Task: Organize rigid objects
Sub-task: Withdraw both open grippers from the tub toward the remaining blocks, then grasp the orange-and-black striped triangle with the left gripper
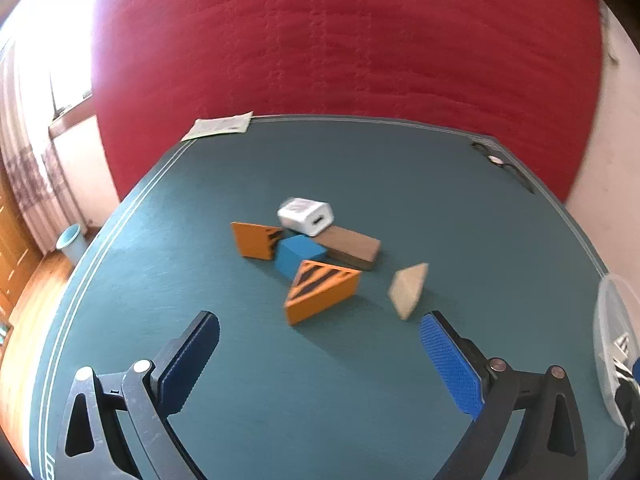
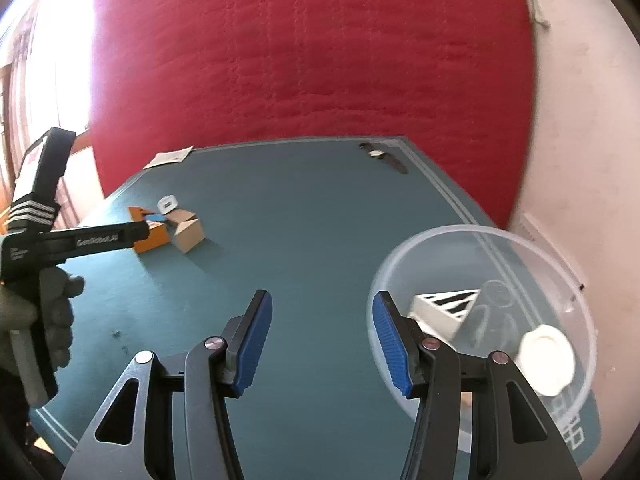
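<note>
Your left gripper [image 1: 320, 330] — jaws wide, empty, facing the orange wedge [image 1: 322, 290]. Your right gripper [image 2: 322, 320] — wide, empty, beside the clear bowl [image 2: 560, 264].

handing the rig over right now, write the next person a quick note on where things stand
Left gripper: open, empty, above the table facing the pile.
Right gripper: open, empty, beside the clear bowl.
Done: white striped wedge and a white round piece lie in the bowl.
Left on the teal table: white charger, brown block, blue cube, two orange wedges, beige wedge.
</note>
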Tool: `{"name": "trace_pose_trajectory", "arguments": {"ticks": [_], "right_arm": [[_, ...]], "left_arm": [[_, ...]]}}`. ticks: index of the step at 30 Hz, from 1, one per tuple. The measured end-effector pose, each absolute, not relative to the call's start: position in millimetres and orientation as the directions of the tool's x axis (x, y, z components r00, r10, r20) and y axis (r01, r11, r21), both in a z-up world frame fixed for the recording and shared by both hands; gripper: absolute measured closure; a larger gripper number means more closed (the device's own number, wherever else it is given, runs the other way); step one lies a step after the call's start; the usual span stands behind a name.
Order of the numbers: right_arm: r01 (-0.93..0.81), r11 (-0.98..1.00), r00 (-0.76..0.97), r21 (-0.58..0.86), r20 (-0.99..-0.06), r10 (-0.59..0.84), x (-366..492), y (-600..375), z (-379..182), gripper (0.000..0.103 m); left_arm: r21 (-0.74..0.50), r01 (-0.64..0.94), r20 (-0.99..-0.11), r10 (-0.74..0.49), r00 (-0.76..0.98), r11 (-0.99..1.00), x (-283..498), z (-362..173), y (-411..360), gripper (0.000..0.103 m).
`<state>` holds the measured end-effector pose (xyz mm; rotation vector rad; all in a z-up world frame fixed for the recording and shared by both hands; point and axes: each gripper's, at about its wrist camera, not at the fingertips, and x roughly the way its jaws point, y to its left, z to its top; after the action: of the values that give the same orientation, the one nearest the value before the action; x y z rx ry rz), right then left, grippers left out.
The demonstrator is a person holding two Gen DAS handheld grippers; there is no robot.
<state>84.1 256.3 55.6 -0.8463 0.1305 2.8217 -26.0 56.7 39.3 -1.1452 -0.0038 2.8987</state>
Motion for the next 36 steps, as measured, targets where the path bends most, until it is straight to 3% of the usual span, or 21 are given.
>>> {"name": "trace_pose_trajectory", "arguments": {"ticks": [8, 21, 26, 30, 36], "right_arm": [[-0.142, -0.989, -0.809, 0.042, -0.581, 0.091, 66.6, 239.2, 50.9, 0.049], [-0.112, -0.993, -0.787, 0.042, -0.613, 0.063, 60.3, 230.3, 36.4, 0.049], [-0.106, -0.994, -0.783, 0.039, -0.619, 0.059, 58.4, 227.8, 35.1, 0.049], [-0.099, -0.994, -0.777, 0.036, -0.627, 0.055, 57.3, 223.9, 31.8, 0.049], [-0.089, -0.996, -0.77, 0.032, -0.636, 0.048, 54.8, 218.7, 27.7, 0.049]], "left_arm": [[0.02, 0.043, -0.705, -0.045, -0.708, -0.999, -49.5, 27.1, 55.1, 0.001], [0.006, 0.079, -0.735, -0.058, -0.676, -0.997, -79.0, 17.5, 58.0, 0.001], [-0.026, 0.073, -0.767, -0.027, -0.642, -0.997, -87.1, 7.0, 55.3, 0.026], [-0.039, 0.074, -0.762, -0.018, -0.648, -0.997, -85.4, 6.8, 53.5, 0.032], [-0.033, 0.075, -0.753, -0.024, -0.657, -0.997, -80.9, 7.3, 50.0, 0.053]]}}
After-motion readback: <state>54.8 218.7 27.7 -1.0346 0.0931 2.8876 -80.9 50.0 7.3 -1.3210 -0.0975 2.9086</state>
